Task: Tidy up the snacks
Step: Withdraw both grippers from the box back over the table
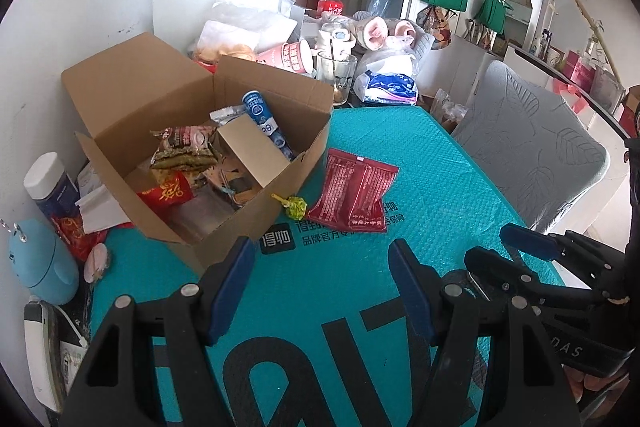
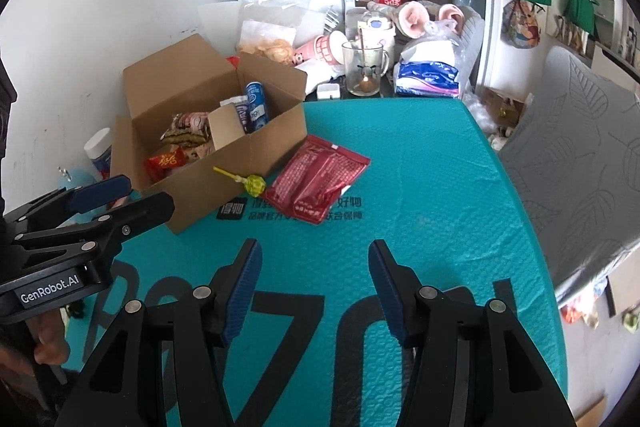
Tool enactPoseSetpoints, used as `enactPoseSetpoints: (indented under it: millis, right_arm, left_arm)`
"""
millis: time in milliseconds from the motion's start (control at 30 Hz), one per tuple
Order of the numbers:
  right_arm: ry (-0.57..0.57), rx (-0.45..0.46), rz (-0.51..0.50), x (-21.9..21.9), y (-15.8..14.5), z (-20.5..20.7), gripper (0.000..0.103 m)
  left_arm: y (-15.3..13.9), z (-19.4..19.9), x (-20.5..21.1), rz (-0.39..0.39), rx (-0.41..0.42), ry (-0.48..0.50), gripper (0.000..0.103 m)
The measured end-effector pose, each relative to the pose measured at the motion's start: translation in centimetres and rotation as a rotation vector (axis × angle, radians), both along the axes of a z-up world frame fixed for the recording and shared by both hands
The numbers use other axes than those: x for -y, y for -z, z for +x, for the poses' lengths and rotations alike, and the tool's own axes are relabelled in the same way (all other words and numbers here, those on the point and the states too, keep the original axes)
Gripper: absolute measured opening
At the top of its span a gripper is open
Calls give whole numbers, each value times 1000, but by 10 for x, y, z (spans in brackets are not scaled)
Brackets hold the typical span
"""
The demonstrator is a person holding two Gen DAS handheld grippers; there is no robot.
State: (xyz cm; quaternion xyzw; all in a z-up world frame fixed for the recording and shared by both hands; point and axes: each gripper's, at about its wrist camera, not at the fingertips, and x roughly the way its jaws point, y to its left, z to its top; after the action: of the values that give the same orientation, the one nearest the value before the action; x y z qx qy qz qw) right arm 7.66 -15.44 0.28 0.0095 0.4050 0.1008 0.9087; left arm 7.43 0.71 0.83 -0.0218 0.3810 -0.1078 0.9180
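Over the teal mat (image 2: 420,187), both the left gripper (image 1: 320,259) and right gripper (image 2: 314,259) hang with jaws apart, holding nothing. Beyond them a red snack packet (image 2: 316,179) and a yellow-green lollipop (image 2: 254,185) lie beside the cardboard box (image 2: 240,167) of snacks. Pinching the flat, slippery packet may only push it away.

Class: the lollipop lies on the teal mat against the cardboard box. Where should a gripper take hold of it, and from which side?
Grip the lollipop by its wrapped head, from above on the side away from the box. The head bulges on the mat; the thin stick leans against the box wall.
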Motion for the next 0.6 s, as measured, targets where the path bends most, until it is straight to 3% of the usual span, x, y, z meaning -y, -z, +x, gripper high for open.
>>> enactPoseSetpoints:
  millis: [400,467,600]
  right_arm:
    - [-27,-69,57,-5,28,25,55]
    - [-23,-77,66,-5,31,34,63]
    - [-18,-101,105,-4,38,57,64]
  left_arm:
    - [27,12,-20,-13,-63,-68,68]
    - [29,16,-25,-20,-64,-89,68]
    - [31,26,-33,-38,-62,-125,68]
